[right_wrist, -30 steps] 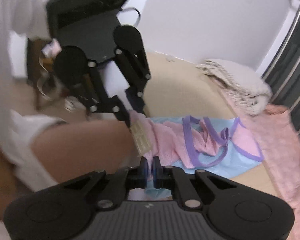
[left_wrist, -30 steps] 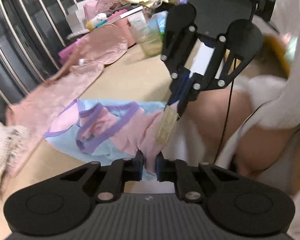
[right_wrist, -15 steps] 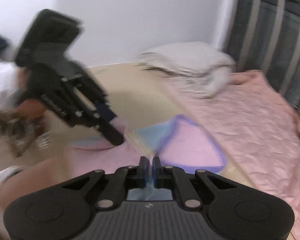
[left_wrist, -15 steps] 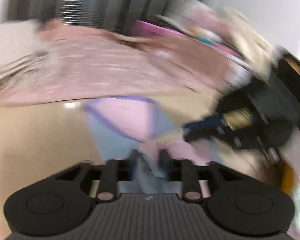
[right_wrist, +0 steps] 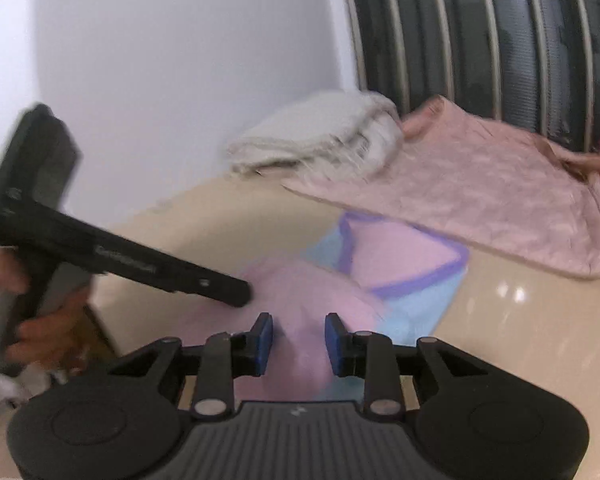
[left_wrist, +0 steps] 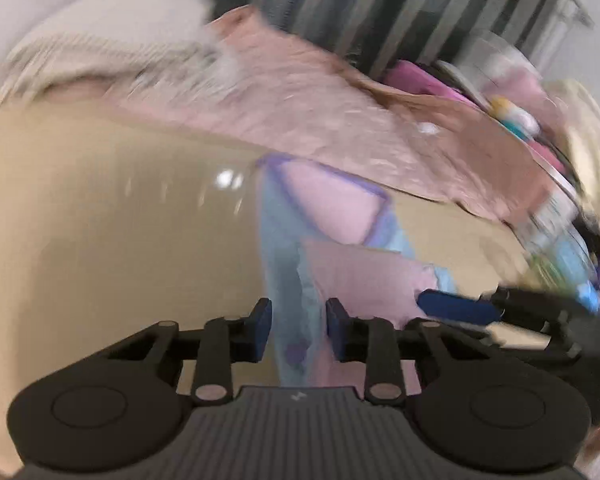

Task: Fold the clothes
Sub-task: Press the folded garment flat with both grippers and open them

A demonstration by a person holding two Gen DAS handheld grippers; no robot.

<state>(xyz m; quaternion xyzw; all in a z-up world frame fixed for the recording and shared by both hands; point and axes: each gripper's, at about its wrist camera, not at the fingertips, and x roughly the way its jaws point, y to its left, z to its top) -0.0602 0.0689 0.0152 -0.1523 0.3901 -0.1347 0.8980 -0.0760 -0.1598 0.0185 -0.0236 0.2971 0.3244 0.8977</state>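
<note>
My left gripper [left_wrist: 299, 330] and right gripper [right_wrist: 299, 338] were both pinched shut on the pink and blue garment [right_wrist: 384, 276] a second ago; now their pads stand apart with cloth between them but unpressed, the right jaws opening and the left easing closed again. The garment lies folded over on the tan table [right_wrist: 520, 332], just in front of the pink quilted cloth [right_wrist: 480, 192] (the picture is blurred). I judge this fold laid down, so smoothing or another fold comes next.
</note>
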